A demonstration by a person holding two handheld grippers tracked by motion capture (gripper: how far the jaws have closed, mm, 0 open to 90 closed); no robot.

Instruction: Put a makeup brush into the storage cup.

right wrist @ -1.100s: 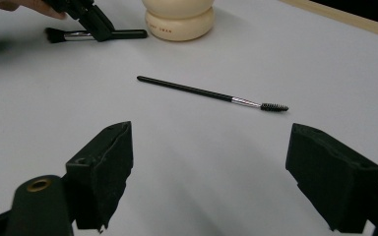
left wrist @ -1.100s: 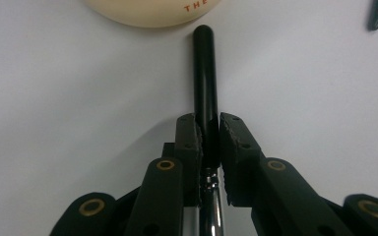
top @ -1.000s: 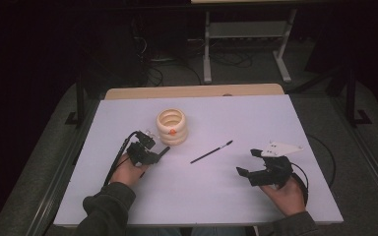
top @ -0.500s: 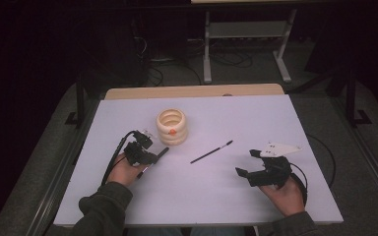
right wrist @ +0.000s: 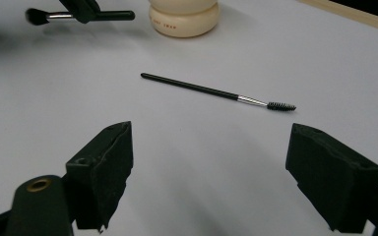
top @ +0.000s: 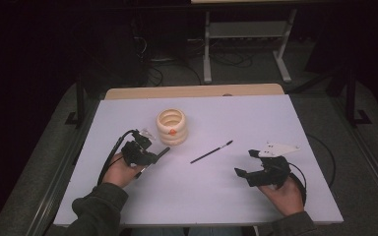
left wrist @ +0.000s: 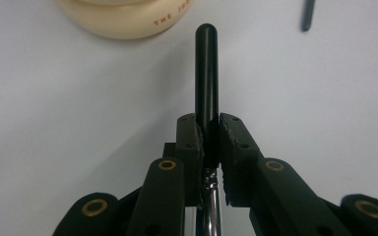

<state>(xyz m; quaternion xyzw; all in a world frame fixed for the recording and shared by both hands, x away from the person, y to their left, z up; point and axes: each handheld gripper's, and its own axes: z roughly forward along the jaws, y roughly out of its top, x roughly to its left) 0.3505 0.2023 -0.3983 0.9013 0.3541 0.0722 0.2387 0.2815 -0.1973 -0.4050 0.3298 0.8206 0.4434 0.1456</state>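
Now my left gripper (top: pixel 150 156) clamps a makeup brush (left wrist: pixel 206 73) near the ribbed holder (top: pixel 172 127), my right gripper (right wrist: pixel 209 167) gaping empty before the mascara wand (right wrist: pixel 216 91).

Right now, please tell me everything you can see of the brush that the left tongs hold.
The brush is a slim makeup brush with a glossy black handle that ends in a rounded tip, a shiny metal ferrule and a small dark tuft of bristles. The left tongs are shut on it about where handle meets ferrule, both pads pressing its sides. It lies roughly level, off the white table. Its handle tip points toward the cream ringed holder, close but not touching.
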